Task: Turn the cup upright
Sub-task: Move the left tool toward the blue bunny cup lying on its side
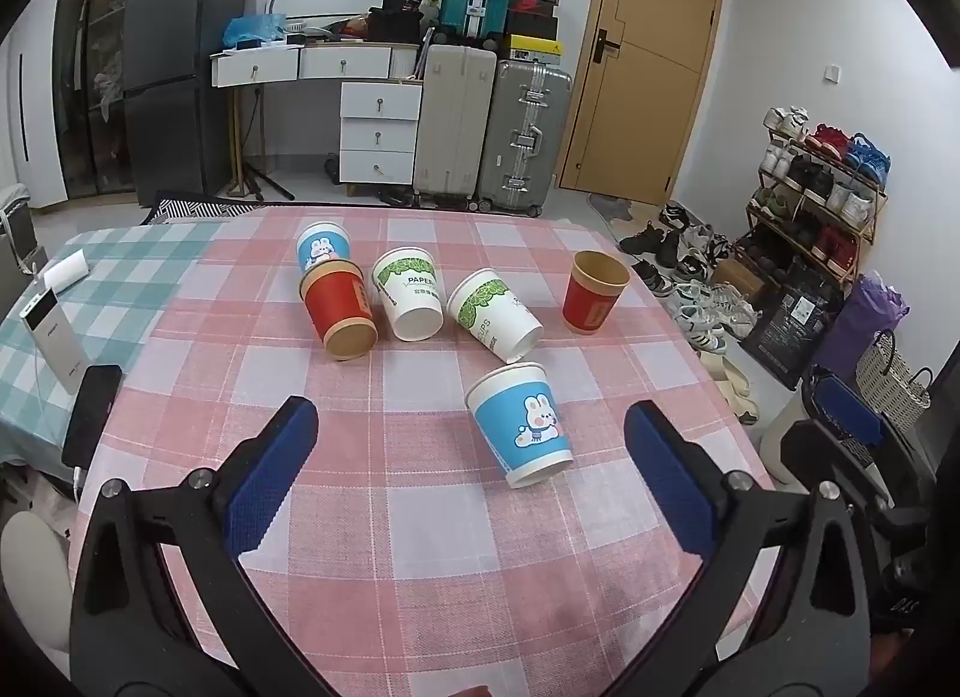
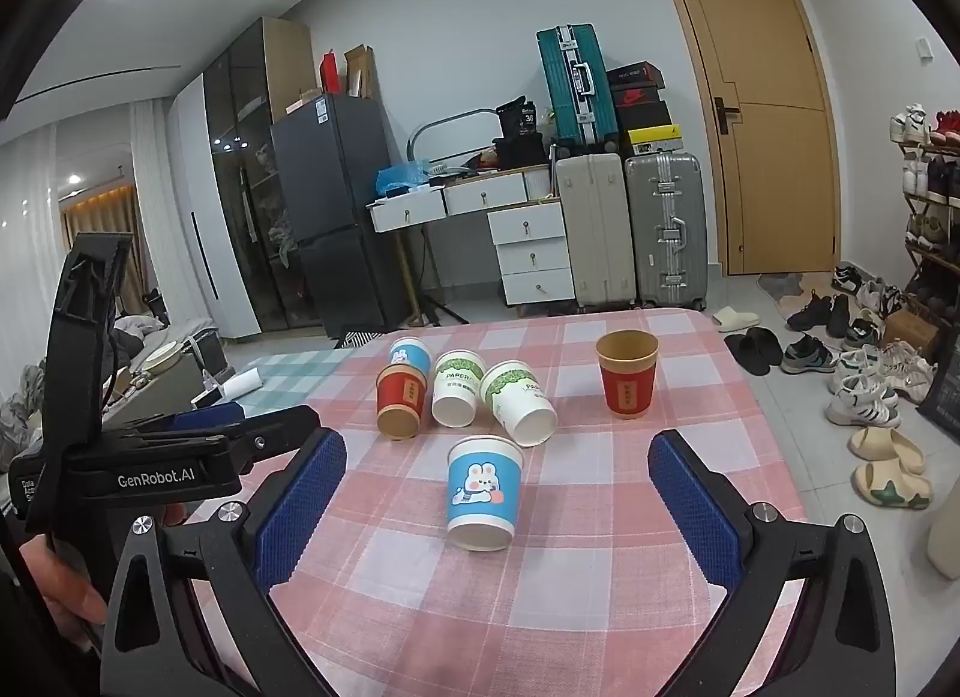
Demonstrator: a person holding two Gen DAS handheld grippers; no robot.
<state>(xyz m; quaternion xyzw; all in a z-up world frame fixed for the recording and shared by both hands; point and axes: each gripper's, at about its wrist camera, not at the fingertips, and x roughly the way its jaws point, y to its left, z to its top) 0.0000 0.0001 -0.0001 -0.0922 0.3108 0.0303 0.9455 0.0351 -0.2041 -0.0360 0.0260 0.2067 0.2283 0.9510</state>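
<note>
Surface: pink-and-white checked cloth covers the counter (image 1: 420, 517); a teal checked cloth lies over its left part.
Nearest cup: blue rabbit cup (image 1: 521, 424) sits closest to both tongs, wide mouth down on the cloth, narrow base up; also seen in the right wrist view (image 2: 483, 493). It stands apart from the other cups.
White cups: two white cups with green leaf print, (image 1: 409, 293) and (image 1: 495, 314), lie on their sides just behind the rabbit cup, touching or nearly touching each other.
Red cup, left: red cup with brown band (image 1: 339, 308) lies tilted beside the left white cup, brown end toward the camera.
Rear cup: second blue rabbit cup (image 1: 322, 247) right behind that red cup; cannot tell whether they touch.
Upright cup: red cup (image 1: 594, 292) stands mouth up, well apart to the right of the cluster.
Left tongs: (image 1: 471, 451) spread wide, blue pads empty, above the cloth, with the nearest rabbit cup between the fingers' lines but farther forward.
Right tongs: (image 2: 498, 484) likewise released, nothing gripped; the rabbit cup shows between the pads, not touched.
Left edge of counter: white power bank (image 1: 51, 334) and dark phone (image 1: 90, 415) on the teal cloth.
Room: suitcases (image 1: 492, 132), white drawer unit (image 1: 378, 132), dark fridge (image 1: 180, 54), wooden door (image 1: 648, 54), shoe rack (image 1: 822, 187).
</note>
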